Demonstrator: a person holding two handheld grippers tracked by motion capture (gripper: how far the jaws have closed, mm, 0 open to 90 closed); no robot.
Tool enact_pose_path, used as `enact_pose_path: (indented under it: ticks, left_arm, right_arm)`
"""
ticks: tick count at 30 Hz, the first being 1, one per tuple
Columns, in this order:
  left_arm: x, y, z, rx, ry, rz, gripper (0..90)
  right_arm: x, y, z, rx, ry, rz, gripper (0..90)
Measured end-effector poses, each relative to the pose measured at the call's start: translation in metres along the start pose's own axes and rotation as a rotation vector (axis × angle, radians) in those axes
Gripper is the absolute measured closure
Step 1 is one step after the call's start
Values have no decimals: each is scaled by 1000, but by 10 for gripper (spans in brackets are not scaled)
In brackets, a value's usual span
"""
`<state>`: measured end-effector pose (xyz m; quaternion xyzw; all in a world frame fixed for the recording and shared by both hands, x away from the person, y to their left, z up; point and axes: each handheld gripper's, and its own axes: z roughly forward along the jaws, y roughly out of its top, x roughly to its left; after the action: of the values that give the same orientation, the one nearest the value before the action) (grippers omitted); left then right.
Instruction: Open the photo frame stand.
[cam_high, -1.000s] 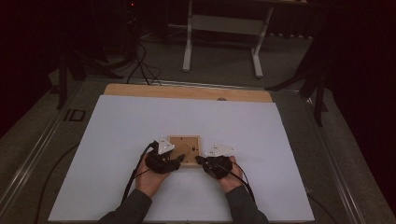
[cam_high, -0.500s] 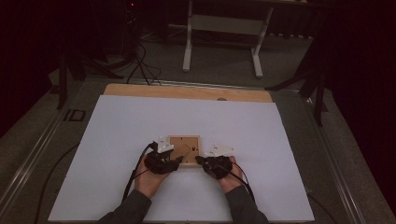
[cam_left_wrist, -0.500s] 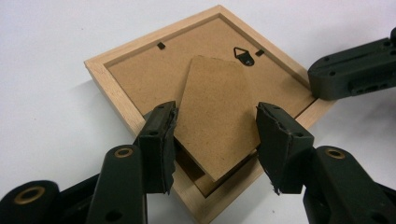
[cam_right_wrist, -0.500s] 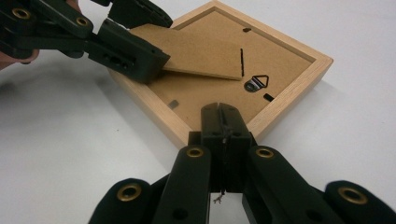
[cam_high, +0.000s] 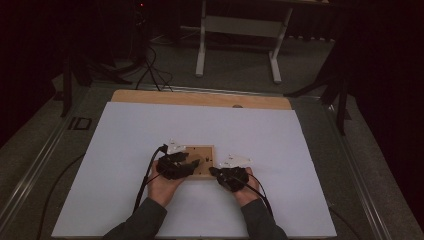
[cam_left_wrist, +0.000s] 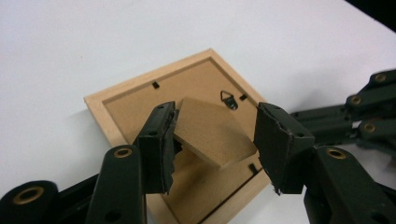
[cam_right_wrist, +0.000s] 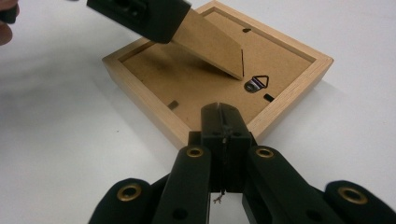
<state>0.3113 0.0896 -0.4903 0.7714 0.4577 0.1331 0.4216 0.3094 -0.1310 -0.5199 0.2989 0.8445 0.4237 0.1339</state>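
The picture frame (cam_high: 200, 161) is lying face down on the white sheet (cam_high: 125, 135) that covers the table, towards the near side and about midway across, with its brown backing board turned up. It is being flanked by the two grippers, the left gripper (cam_high: 186, 166) at its left edge and the right gripper (cam_high: 213, 171) at its near right corner.

In the left gripper view, the frame (cam_left_wrist: 140, 93) is being seen cornerwise, and the stand flap (cam_left_wrist: 212, 130) of the backing is being lifted off the board at a tilt. The left gripper (cam_left_wrist: 212, 142) is being held with its jaws spread apart around the flap: one jaw is touching the flap's edge, while a gap is being left between the flap and the other jaw, so nothing is being clamped. A small metal hanger (cam_left_wrist: 228, 99) is being shown on the board just beyond the flap.

In the right gripper view, the right gripper (cam_right_wrist: 223, 122) is being kept with its jaws pressed together and nothing between them, the tips resting at the wooden rim of the frame (cam_right_wrist: 294, 84) at its near corner. The flap (cam_right_wrist: 210, 44) is being seen raised above the backing, with the hanger (cam_right_wrist: 256, 83) just beside its lower end.

The person's hands are being seen coming in from the bottom of the high view, with dark sleeves behind them.
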Motion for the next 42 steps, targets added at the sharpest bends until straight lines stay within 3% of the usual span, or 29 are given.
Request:
enact_pose_path:
  ticks: [11,22,27,30,34,38,42]
  left_arm:
    - [2,1,2,33,-22,-41,449]
    - [5,-2,9,94,-30,-54,448]
    - [9,-1,8,111,-53,-94,465]
    - [10,-2,10,125,-64,-98,463]
    - [12,-3,14,152,-89,-119,426]
    - [11,-4,16,161,-85,-111,433]
    - [12,-3,15,150,-99,-132,446]
  right_arm:
    - [0,0,0,0,-1,-1,897]
    - [0,0,0,0,-1,-2,897]
    - [0,0,0,0,-2,-2,897]
    - [0,0,0,0,-2,-2,897]
    - [0,0,0,0,-2,-2,897]
    - [1,0,0,-1,-3,-3,897]
    - [0,0,0,0,-2,-2,897]
